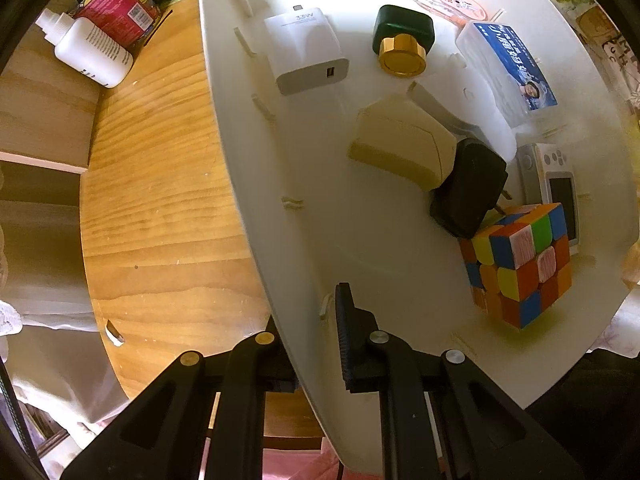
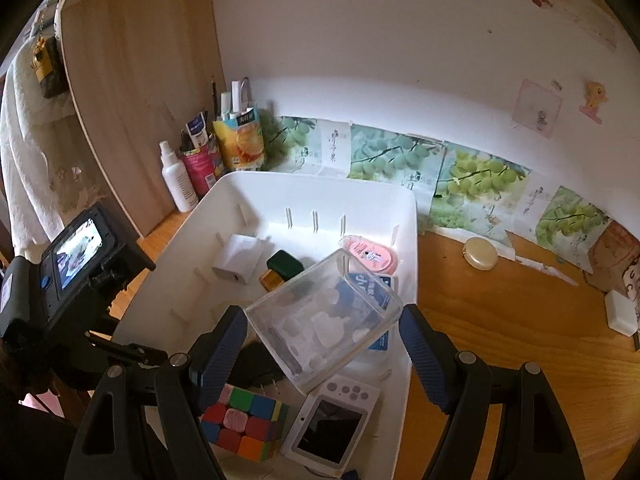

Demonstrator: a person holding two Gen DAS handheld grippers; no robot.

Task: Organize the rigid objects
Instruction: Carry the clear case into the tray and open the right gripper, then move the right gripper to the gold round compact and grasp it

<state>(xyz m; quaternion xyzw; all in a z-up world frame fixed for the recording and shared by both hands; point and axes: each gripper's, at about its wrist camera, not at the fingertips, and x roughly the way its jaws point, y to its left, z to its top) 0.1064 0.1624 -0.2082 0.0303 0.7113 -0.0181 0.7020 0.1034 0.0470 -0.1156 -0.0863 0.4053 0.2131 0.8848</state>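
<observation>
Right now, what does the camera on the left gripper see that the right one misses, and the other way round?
Only the left view shows the beige block. Only the right view shows the clear plastic box between the right gripper fingers and the round gold tin. Both show the white bin, puzzle cube and white charger.

The bin (image 2: 408, 248) sits on the table (image 2: 480, 320). Inside it lie a charger (image 2: 236, 262), a cube (image 2: 244, 424) and a small game (image 2: 332, 428) (side by side). Bottles (image 2: 178, 178) stand behind the bin.
</observation>
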